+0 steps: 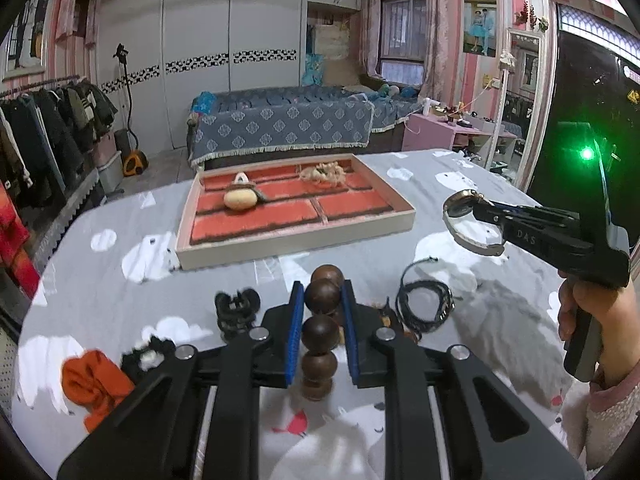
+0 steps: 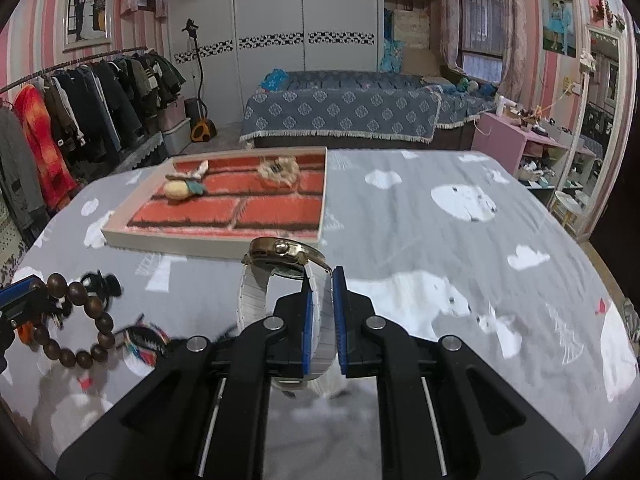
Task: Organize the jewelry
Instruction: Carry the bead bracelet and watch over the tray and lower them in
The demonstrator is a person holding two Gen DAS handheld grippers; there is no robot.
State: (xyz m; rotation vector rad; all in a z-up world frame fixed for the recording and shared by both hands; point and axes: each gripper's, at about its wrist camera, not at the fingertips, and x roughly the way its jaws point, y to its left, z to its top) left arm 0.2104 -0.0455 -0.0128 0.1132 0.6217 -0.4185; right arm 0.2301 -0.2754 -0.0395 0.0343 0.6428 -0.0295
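My left gripper is shut on a brown wooden bead bracelet, which hangs above the grey cloth. From the right wrist view the same bracelet dangles from a blue pad at the left edge. My right gripper is shut on the white strap of a gold-cased watch, held in the air. In the left wrist view, that right gripper and the watch sit at the right. A tray with red brick-pattern compartments lies ahead of both grippers.
The tray holds a yellow plush ornament and a cream flower piece. On the cloth lie a black cord bracelet, a black hair clip, an orange scrunchie and a colourful braided band. A hand holds the right gripper.
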